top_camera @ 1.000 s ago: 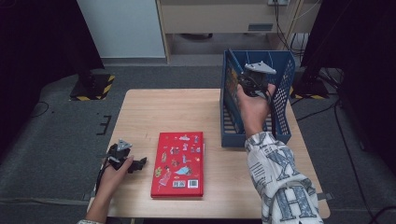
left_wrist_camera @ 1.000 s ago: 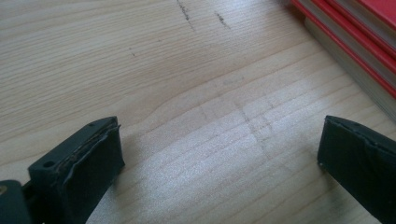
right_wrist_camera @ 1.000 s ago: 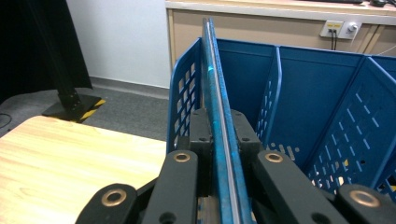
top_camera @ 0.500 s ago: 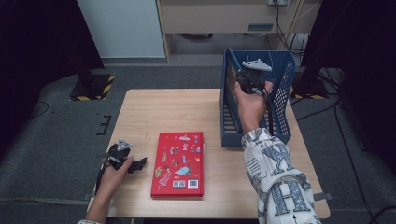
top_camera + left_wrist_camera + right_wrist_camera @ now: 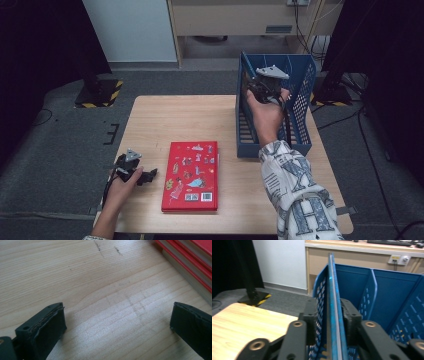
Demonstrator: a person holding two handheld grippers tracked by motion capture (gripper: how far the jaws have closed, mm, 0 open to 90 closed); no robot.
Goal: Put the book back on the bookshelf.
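Observation:
A red book with small pictures on its cover lies flat near the table's front edge. My left gripper rests on the table just left of it, open, with bare wood between its jaws; the book's edge shows to the upper right. A blue file rack stands at the table's right side. My right gripper sits at the rack's left wall. In the right gripper view its jaws press on both sides of that thin blue wall.
The wooden table has open surface at its back left and middle. A black stand base with yellow stripes sits on the grey floor beyond the table's left corner. Cables trail behind the rack.
My right hand and gripper have shifted a little toward the far end of the rack's left wall. The left gripper and the book have not moved.

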